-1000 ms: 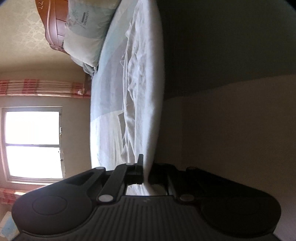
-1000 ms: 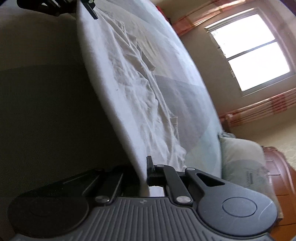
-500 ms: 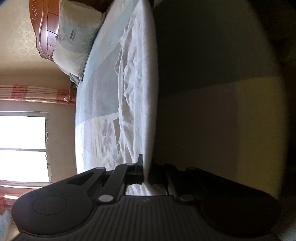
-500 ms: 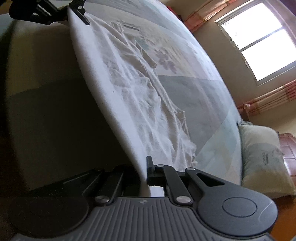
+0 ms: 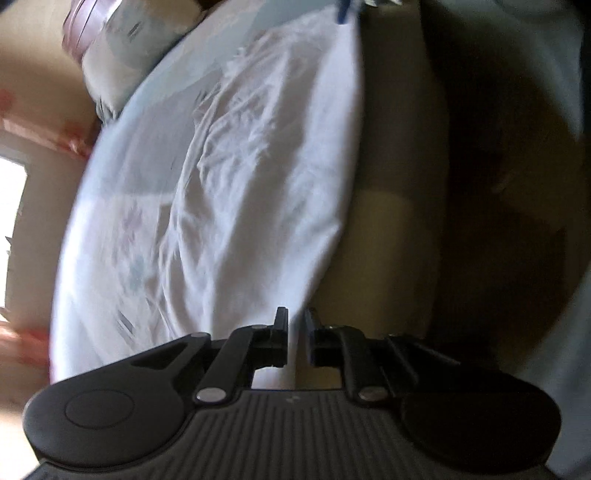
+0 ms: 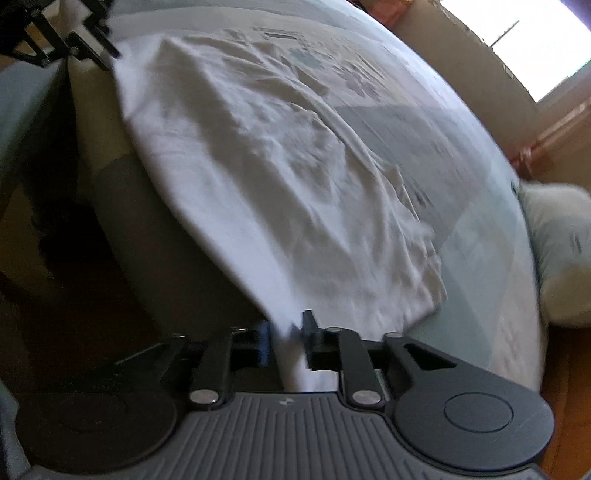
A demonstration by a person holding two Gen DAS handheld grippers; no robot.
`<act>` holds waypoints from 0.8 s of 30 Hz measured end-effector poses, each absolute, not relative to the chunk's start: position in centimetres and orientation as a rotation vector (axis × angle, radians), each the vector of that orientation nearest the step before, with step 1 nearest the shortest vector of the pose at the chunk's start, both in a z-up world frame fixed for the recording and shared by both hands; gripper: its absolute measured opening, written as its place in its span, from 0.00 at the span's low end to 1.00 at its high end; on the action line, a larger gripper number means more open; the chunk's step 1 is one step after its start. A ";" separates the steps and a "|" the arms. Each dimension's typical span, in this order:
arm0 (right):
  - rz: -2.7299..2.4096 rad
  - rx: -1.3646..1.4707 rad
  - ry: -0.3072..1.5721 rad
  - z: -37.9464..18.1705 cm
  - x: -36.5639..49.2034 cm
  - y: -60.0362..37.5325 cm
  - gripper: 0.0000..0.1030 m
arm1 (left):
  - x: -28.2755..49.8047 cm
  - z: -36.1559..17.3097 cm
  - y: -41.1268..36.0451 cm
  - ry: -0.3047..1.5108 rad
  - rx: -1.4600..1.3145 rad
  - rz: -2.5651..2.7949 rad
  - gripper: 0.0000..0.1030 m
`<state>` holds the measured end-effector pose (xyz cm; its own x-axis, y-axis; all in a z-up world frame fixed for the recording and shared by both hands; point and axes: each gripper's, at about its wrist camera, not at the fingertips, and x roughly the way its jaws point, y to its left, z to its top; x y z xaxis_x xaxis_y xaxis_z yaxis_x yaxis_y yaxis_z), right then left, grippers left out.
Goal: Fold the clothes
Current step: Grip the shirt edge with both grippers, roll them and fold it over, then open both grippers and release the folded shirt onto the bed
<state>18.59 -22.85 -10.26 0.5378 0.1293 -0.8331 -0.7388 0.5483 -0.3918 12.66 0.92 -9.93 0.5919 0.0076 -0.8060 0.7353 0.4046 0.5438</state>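
Observation:
A crumpled white garment [image 5: 266,166] [image 6: 277,166] lies spread over the pale blue bed sheet [image 5: 122,184] [image 6: 424,122], its near hem running along the bed's edge. My left gripper [image 5: 296,330] is at one hem corner. Its jaws are opening, and white fabric shows loosely in the narrow gap. My right gripper [image 6: 286,334] is at the other hem corner. Its jaws are opening too, with a fold of the garment hanging between them, clear of the pads. The left gripper [image 6: 92,40] also shows at the top left of the right wrist view.
A pale pillow [image 5: 122,55] [image 6: 557,251] lies at the head of the bed by a wooden headboard [image 5: 77,22]. A bright window [image 6: 535,37] stands beyond the far side. The bed's dark, shadowed side [image 5: 388,221] drops away below the hem.
Both grippers were shut on the taut hem, seen edge-on. Now their jaws have parted, the views have swung over the bed, and the garment lies flatter on the sheet.

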 end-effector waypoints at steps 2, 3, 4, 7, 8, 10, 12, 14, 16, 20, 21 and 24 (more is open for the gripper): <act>0.588 -0.763 0.865 -8.9 18.6 -24.6 0.35 | 13.5 -7.8 2.5 0.836 0.995 -0.486 0.12; 0.584 -0.722 0.867 -8.2 18.7 -25.5 0.37 | 14.2 -6.7 3.2 0.834 0.955 -0.461 0.12; 0.580 -0.681 0.868 -7.6 18.8 -26.3 0.39 | 15.1 -5.7 3.9 0.830 0.906 -0.437 0.12; 0.539 -0.533 0.829 -5.8 20.8 -27.3 0.39 | 17.5 -3.9 4.9 0.798 0.756 -0.386 0.12; 0.529 -0.493 0.811 -5.4 21.6 -27.2 0.39 | 18.8 -3.6 4.9 0.791 0.703 -0.384 0.12; 0.535 -0.426 0.785 -5.2 22.2 -26.9 0.40 | 20.9 -3.7 4.3 0.797 0.591 -0.412 0.14; 0.575 -0.364 0.780 -5.1 23.4 -26.1 0.40 | 22.7 -4.5 3.4 0.810 0.492 -0.450 0.15; 0.608 -0.326 0.771 -5.2 24.4 -25.4 0.42 | 24.0 -5.5 2.0 0.824 0.420 -0.482 0.15; 0.609 -0.316 0.770 -5.8 25.2 -24.7 0.42 | 25.6 -6.7 0.9 0.841 0.347 -0.513 0.15; 0.576 -0.302 0.772 -8.1 27.2 -24.1 0.42 | 29.7 -9.2 0.7 0.902 0.213 -0.524 0.15; 0.565 -0.285 0.773 -8.7 27.8 -24.2 0.42 | 30.5 -9.7 1.2 0.910 0.174 -0.513 0.14; 0.524 -0.196 0.748 -10.3 29.2 -25.0 0.42 | 32.9 -11.1 3.1 0.928 0.036 -0.470 0.14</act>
<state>29.24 -25.04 -10.34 0.6124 0.3832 -0.6915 -0.5195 0.8544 0.0133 32.92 3.08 -11.10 0.5063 -0.3743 -0.7769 0.4047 0.8987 -0.1692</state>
